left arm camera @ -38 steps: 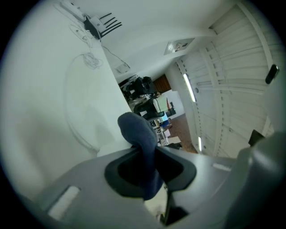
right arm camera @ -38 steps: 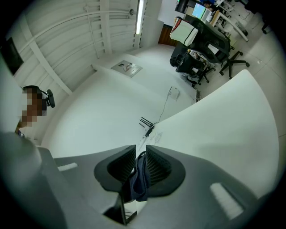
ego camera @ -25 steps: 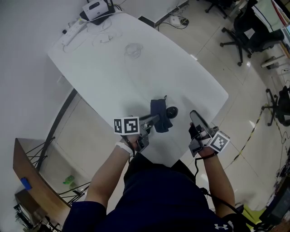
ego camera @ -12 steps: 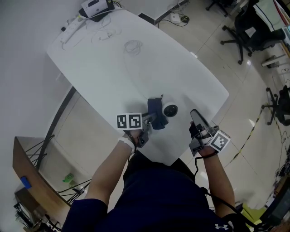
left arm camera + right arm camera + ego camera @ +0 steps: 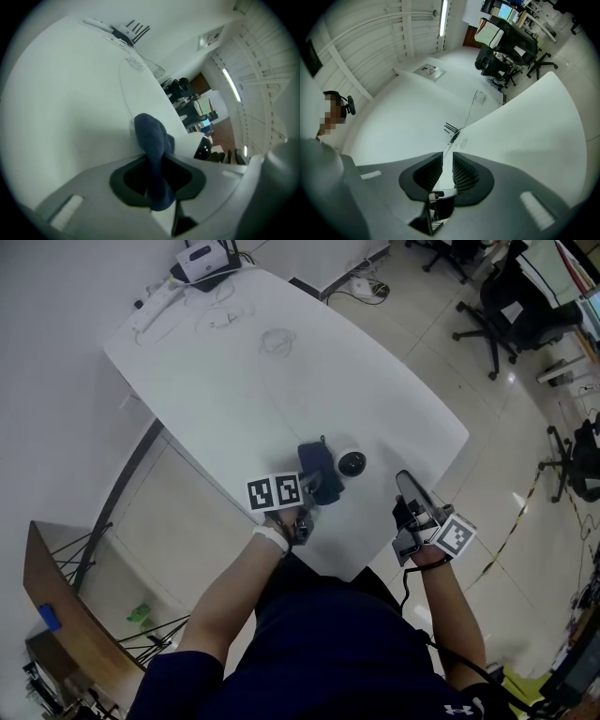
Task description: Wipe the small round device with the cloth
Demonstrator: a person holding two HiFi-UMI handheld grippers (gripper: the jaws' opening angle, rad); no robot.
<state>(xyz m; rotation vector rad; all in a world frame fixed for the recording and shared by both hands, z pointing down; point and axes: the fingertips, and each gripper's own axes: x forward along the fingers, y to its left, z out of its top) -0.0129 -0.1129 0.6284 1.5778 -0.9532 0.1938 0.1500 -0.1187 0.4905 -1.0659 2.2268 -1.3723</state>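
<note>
"From overhead, the left claw [image 5: 317,488] clenches the dark cloth [image 5: 313,465] just left of the small round device [image 5: 352,463], near the tabletop [image 5: 281,381] edge."

"Its own view shows the cloth pinched tight. The right claw [image 5: 447,171] stands slightly parted, holding nothing."

"A second ago the cloth overlapped the device; now the device's pale rim shows."

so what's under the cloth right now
Only the white table shows beneath the dark blue cloth, which the left gripper pinches. The small round device sits uncovered beside it; anything under the folds is hidden.
</note>
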